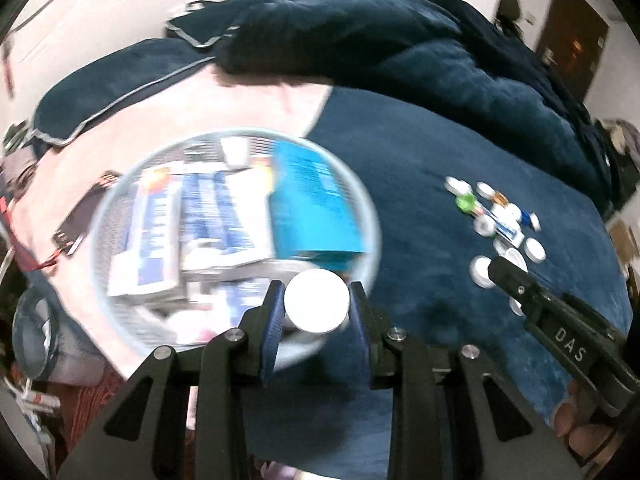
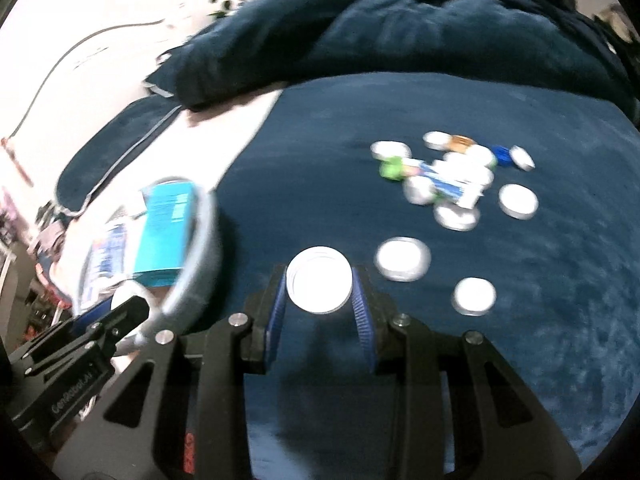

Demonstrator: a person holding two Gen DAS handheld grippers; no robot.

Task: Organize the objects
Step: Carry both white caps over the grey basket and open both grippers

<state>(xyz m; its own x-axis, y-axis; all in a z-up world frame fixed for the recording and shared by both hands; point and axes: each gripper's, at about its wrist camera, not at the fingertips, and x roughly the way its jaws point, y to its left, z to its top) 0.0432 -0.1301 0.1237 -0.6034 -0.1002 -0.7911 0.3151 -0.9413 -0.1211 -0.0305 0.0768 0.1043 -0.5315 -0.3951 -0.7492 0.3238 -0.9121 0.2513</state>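
Slippage was the risk: each tool, left tool (image 1: 316, 307) and right tool (image 2: 320, 286), pinched a smooth white cap (image 1: 316, 302) edgewise, short of the basket (image 1: 120, 184) at ten o'clock

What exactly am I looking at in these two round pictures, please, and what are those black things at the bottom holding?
No robot here: a person holds a two-fingered gripping tool in each hand, each with a wide-angle camera looking along its fingers. That explains the round, bent pictures.

One picture comes from the left tool, shut on a white cap above a round mesh basket of boxes, including a teal box. The other comes from the right tool, shut on another white cap.

Each tool also shows at the edge of the other's picture. Everything lies on a bed with a dark blue blanket, where a scatter of loose caps, mostly white, remains.
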